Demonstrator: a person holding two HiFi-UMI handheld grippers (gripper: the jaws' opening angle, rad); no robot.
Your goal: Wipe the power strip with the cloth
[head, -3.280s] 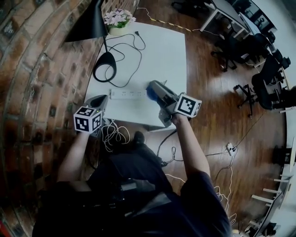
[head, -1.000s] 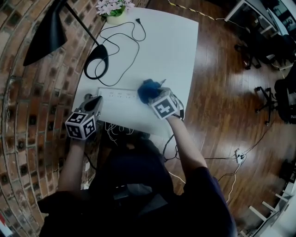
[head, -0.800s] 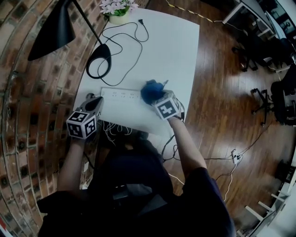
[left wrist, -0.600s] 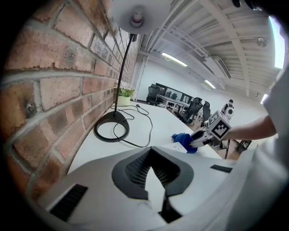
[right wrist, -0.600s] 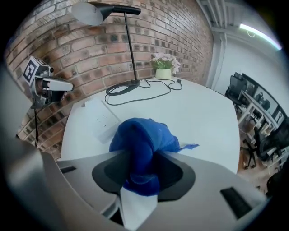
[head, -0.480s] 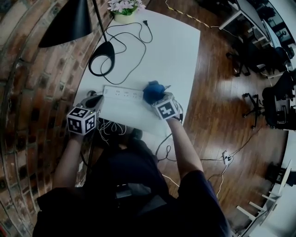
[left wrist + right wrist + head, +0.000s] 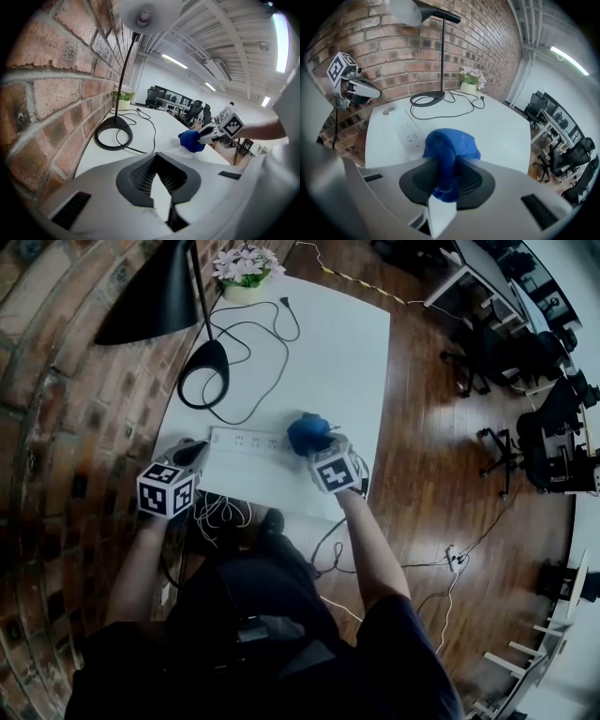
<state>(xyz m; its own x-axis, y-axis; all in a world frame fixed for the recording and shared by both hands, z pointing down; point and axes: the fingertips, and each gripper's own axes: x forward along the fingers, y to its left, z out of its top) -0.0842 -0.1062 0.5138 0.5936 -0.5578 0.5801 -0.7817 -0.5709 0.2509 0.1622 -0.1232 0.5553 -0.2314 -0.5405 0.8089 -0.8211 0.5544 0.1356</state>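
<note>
A white power strip (image 7: pixel 246 441) lies across the near part of the white table (image 7: pixel 337 352). A bunched blue cloth (image 7: pixel 307 434) sits at the strip's right end. My right gripper (image 7: pixel 315 448) has just been closing its jaws, and they now pinch the cloth (image 7: pixel 451 146), which bulges out in front of them. In the right gripper view the strip (image 7: pixel 407 129) runs away to the left of the cloth. My left gripper (image 7: pixel 192 452) is shut with nothing in it. It hovers by the strip's left end, at the table's left edge.
A black desk lamp stands on its round base (image 7: pixel 203 387), its shade (image 7: pixel 155 306) over the table's left side. A black cable (image 7: pixel 253 334) loops behind the strip. A flower pot (image 7: pixel 242 268) sits at the far edge. A brick wall (image 7: pixel 56 427) lies left, office chairs (image 7: pixel 525 381) right.
The left gripper has drawn in toward the strip's left end. The right gripper stays at the strip's right end with the cloth gathered tighter in its jaws.
</note>
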